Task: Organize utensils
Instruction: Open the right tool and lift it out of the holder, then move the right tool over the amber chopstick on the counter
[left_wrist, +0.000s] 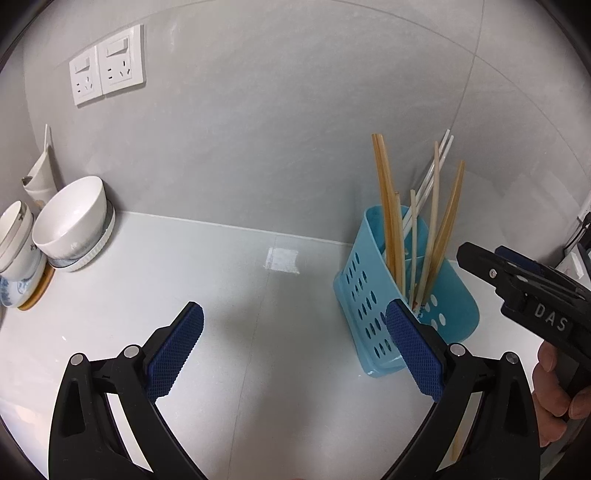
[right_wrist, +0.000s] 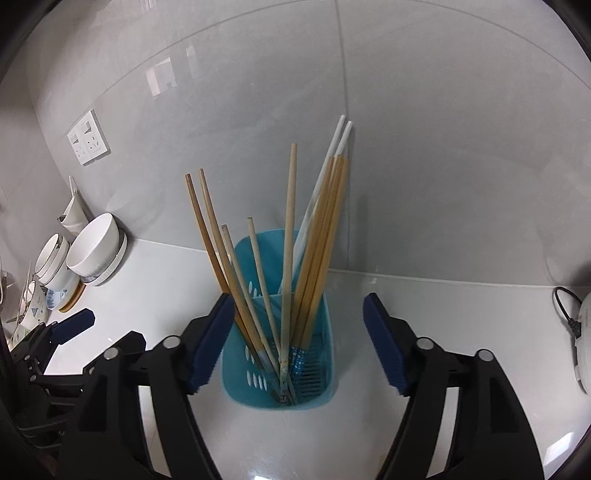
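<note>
Standing upright near back wall on white counter (left_wrist: 221, 288): blue perforated holder (right_wrist: 277, 387), w/ divider splitting it into compartments. Leaning inside at mixed angles: chopsticks (right_wrist: 314, 251), mostly wood, plus white pair (right_wrist: 341, 140) resting toward wall. Fanning out since tips are bunching at holder bottom, tops free to splay.

Hovering just in front of holder: right gripper (right_wrist: 299, 343), jaws spread wide, gripping nothing, holder sitting btwn the pads. Prob lining up straight on so any stick can be reached from above w/o tipping the holder.

Hanging over bare counter left of holder: left gripper (left_wrist: 295, 350), also wide open, empty, right pad (left_wrist: 413, 350) overlapping holder edge in view; touching or not, can't tell. Likely waiting aside to steady holder or keep clear.

Stacking at far left by wall: white bowls (left_wrist: 74, 218) on plate, cups beside; well apart from holder. Showing above: wall sockets (left_wrist: 107, 64).

Judging task nearly done or mid-sort; no loose utensils showing on counter.
</note>
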